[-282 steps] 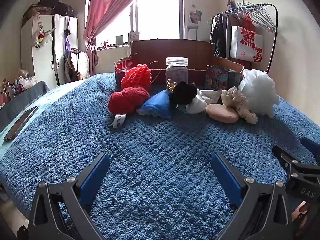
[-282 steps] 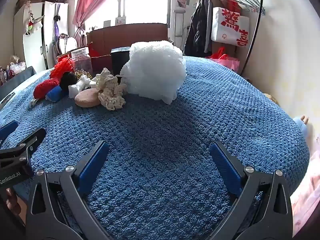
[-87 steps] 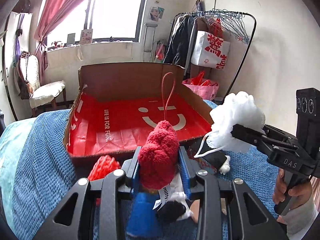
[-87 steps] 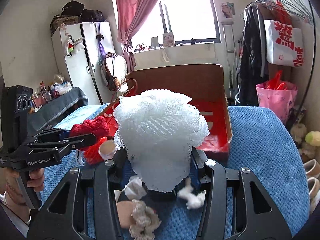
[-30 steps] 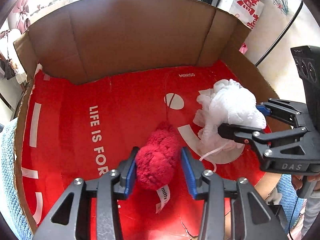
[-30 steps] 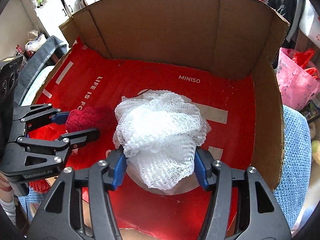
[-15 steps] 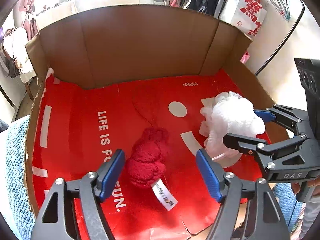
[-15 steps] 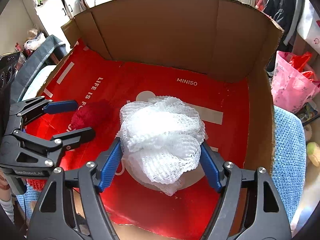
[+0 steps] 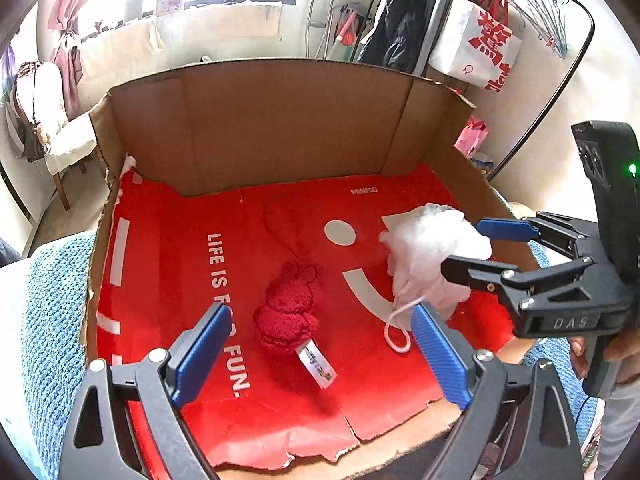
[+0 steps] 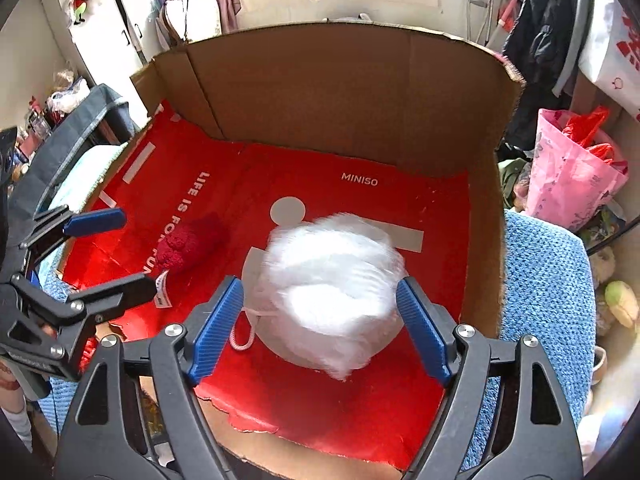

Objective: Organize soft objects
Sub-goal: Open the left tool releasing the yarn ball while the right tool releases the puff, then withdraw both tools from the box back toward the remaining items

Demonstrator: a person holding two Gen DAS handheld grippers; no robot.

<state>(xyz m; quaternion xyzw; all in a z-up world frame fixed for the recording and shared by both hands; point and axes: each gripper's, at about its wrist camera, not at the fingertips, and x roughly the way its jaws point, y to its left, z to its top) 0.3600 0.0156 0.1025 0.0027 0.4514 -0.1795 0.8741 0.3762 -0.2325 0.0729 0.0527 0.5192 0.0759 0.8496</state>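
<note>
Left gripper (image 9: 320, 340): jaws wide, red plush (image 9: 288, 312) loose between.
Right gripper (image 10: 320, 328): jaws spread, white mesh pouf (image 10: 332, 292) blurred, contact unclear.
Cardboard box (image 10: 344, 88): walls ahead.

Box top: open above cardboard box (image 9: 280, 120).
Floor obstacles: red plush (image 9: 288, 316), white mesh pouf (image 10: 332, 280).
Free floor: left and rear.
</note>
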